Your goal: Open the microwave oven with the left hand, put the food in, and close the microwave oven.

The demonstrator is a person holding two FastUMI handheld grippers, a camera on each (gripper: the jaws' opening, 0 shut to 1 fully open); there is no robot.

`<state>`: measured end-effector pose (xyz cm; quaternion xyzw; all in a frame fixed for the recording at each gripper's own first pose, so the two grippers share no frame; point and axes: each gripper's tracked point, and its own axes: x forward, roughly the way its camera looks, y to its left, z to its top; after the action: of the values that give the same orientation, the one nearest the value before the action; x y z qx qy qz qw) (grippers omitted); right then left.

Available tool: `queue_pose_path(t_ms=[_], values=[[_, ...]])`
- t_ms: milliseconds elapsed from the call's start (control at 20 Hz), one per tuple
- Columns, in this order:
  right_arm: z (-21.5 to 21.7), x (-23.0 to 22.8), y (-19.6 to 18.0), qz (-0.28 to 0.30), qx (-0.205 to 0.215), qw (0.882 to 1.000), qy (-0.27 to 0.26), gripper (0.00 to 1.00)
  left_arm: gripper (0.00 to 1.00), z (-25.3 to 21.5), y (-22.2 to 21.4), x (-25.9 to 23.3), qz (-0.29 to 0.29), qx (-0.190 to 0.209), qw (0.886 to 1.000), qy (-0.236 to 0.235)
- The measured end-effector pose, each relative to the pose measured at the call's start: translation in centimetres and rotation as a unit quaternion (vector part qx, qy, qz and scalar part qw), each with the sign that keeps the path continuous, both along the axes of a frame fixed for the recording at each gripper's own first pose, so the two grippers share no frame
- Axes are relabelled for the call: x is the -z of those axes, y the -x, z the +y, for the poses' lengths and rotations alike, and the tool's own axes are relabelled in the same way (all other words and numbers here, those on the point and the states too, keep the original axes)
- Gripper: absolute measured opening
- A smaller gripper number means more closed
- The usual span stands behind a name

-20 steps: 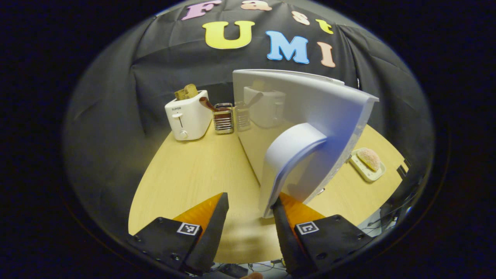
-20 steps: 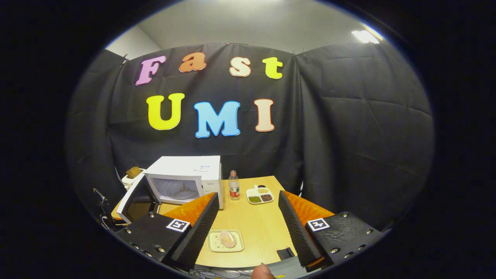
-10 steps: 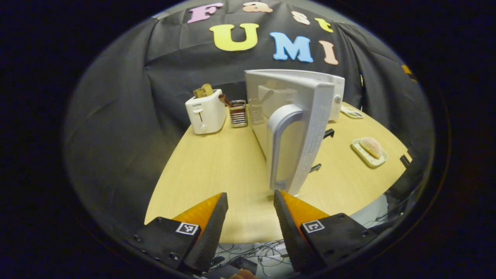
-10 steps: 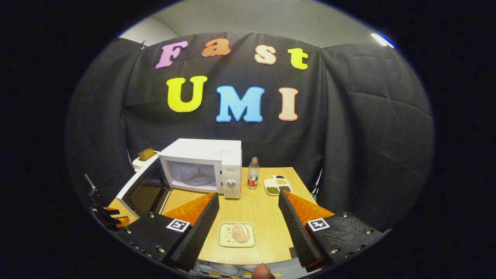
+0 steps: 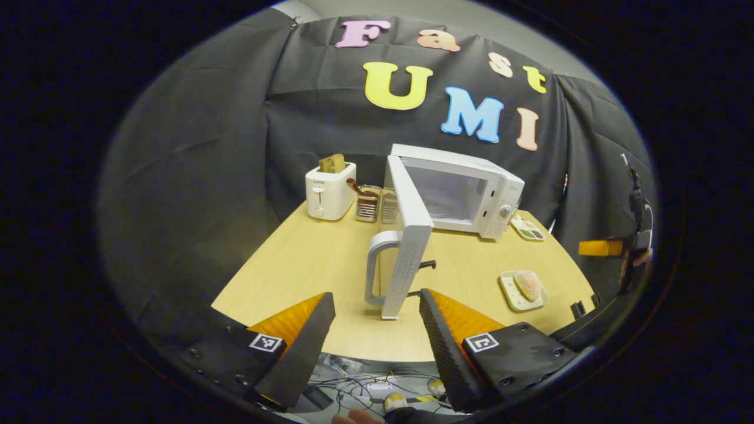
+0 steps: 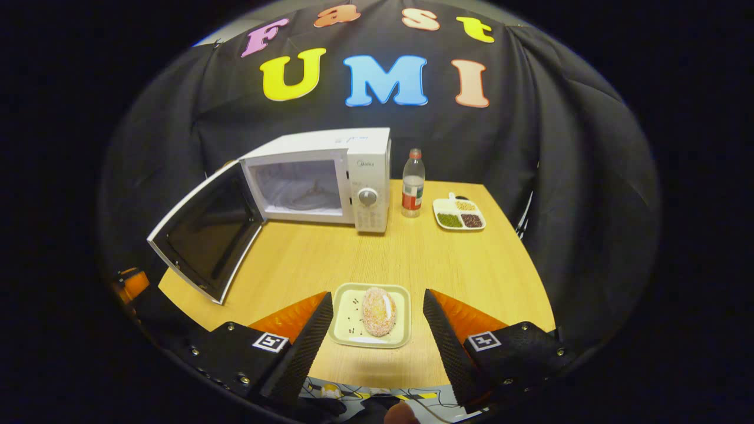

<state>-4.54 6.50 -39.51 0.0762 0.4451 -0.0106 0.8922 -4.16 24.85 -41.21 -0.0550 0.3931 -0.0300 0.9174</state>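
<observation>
The right gripper (image 6: 374, 321), open and empty, frames a small tray (image 6: 344, 321) holding probably soft, crumbly bread (image 6: 377, 311); its rigid rim offers the best grip.

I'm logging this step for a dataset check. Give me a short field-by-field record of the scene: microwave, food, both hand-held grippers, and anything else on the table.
microwave: white, at the table's back, chamber empty
door: swung wide open
food: speckled oval bun on a pale tray, near table edge
left hand-held gripper: open, off the door handle
right hand-held gripper: open, fingers either side of the tray, not gripping
other items: bottle, divided dish, toaster
</observation>
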Motion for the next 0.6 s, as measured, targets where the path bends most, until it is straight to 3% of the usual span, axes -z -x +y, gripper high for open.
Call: queue_pose_path(t_ms=[250,300,350,400,600], values=[[0.4,8.0,0.8,0.059,-0.035,0.996,-0.049,0.96,0.93,-2.6,1.3,-4.3,0.008,-0.084,0.996,-0.007],[0.3,9.4,0.5,0.064,-0.043,0.996,-0.052,0.98,0.97,-3.0,1.5,-5.4,0.006,-0.1,0.995,-0.009],[0.4,10.8,0.4,0.073,-0.05,0.995,-0.054,0.97,0.93,-3.3,1.9,-6.4,0.004,-0.116,0.993,-0.015],[0.4,11.6,0.0,0.079,-0.054,0.994,-0.059,0.97,1.0,-3.6,2.3,-7.2,0.003,-0.126,0.992,-0.022],[1.2,14.5,-1.2,0.094,-0.064,0.99,-0.078,0.97,0.93,-4.9,4.5,-8.6,0.021,-0.153,0.987,-0.047]])
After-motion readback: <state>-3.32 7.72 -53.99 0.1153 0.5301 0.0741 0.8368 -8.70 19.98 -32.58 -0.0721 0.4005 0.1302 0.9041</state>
